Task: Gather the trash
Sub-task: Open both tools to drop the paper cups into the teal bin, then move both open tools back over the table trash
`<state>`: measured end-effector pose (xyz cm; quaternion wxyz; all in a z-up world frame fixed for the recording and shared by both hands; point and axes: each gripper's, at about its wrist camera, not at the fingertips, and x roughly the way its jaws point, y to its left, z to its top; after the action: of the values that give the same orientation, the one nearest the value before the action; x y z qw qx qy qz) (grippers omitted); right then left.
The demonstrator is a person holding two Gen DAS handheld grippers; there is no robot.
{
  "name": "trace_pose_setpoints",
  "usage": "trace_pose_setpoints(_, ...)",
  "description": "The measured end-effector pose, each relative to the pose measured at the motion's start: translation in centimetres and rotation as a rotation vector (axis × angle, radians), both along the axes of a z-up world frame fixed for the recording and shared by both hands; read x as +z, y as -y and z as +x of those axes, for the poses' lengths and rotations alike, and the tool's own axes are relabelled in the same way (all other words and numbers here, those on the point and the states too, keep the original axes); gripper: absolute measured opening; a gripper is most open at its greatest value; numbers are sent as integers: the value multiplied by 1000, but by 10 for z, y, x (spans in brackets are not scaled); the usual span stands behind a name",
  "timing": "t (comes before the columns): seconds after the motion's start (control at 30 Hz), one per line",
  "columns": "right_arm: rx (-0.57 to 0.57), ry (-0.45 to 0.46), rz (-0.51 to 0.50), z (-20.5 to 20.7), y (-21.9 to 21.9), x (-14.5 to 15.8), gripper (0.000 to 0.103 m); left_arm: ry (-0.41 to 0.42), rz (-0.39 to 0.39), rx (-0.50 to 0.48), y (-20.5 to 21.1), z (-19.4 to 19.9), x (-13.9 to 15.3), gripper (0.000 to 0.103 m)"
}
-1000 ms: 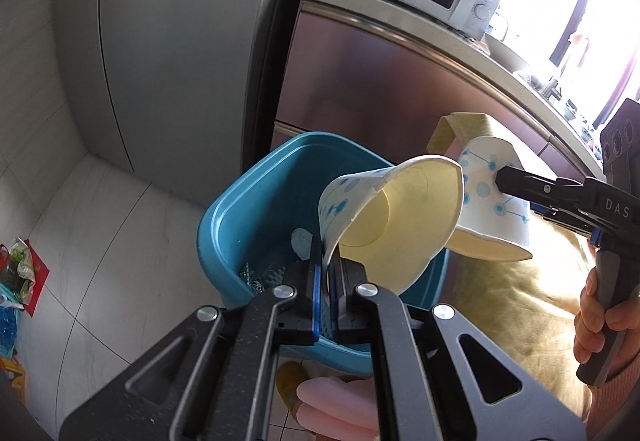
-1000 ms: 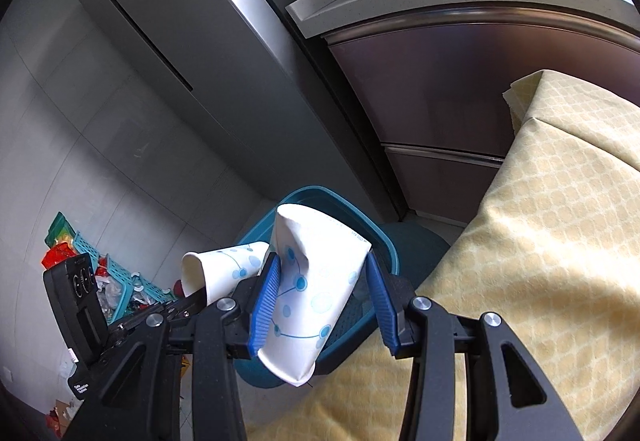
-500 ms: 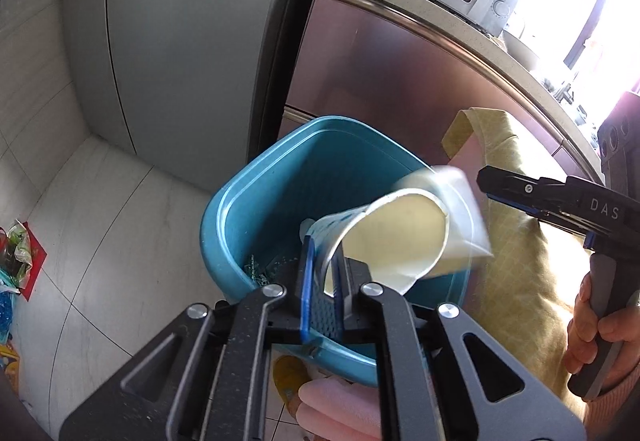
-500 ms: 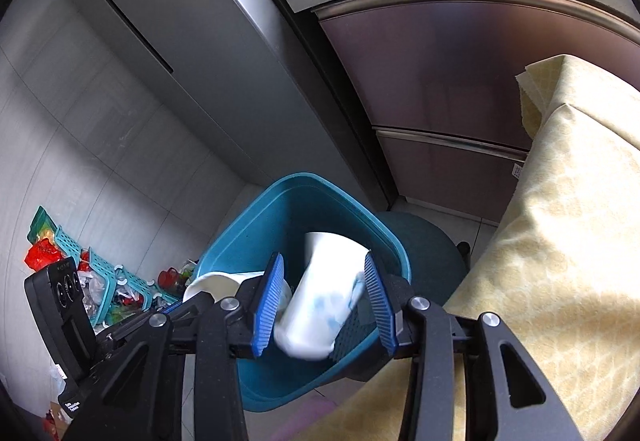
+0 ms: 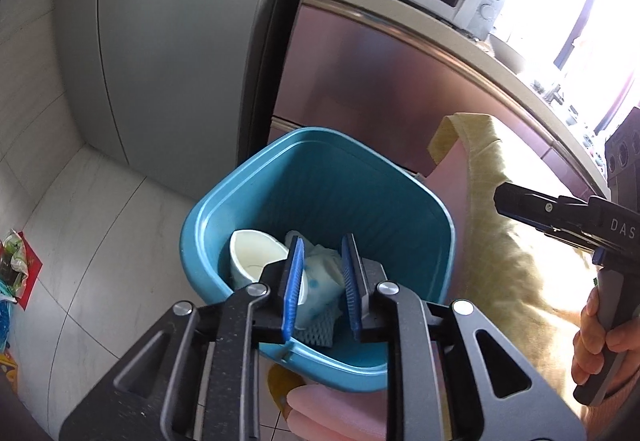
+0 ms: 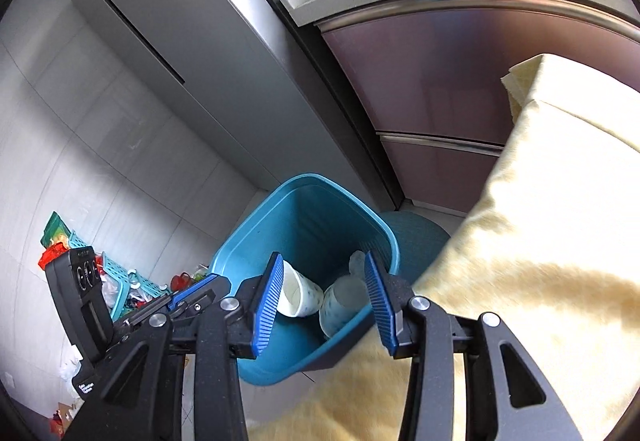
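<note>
1. Left wrist view: left gripper [image 5: 322, 281] spread, empty, over the blue bin [image 5: 248, 181]. One paper cup [image 5: 256, 261] lies inside at 9 o'clock. "DAS" reads on the right tool at 3 o'clock.
2. Right wrist view: right gripper [image 6: 324, 301] spread, empty. Two cups [image 6: 316, 301] lie in the bin. Drop step looks done; next, seek more trash.

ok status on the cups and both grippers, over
Left gripper open, empty, over the blue bin. Right gripper open, empty. Both paper cups lying in the bin. Nothing blocking.
</note>
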<state>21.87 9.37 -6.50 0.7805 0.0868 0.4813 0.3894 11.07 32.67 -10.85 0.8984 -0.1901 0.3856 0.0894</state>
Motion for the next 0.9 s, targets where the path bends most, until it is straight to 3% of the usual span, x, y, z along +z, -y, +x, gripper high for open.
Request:
trace_pose_setpoints(0.23, -8, 54, 43, -21, 47, 18, 43, 101, 57, -91, 37, -12, 35, 36)
trace_pose_setpoints(0.43, -74, 134, 50, -52, 112, 36, 52, 195, 102, -248, 98, -20, 66, 42)
trace_pose_setpoints(0.67, -261, 189, 17, -91, 216, 43, 55, 239, 73, -486, 188, -10, 80, 53)
trace_pose_setpoints(0.9, -486, 174, -27, -114, 314, 31, 55, 208, 65, -688, 285, 13, 75, 58)
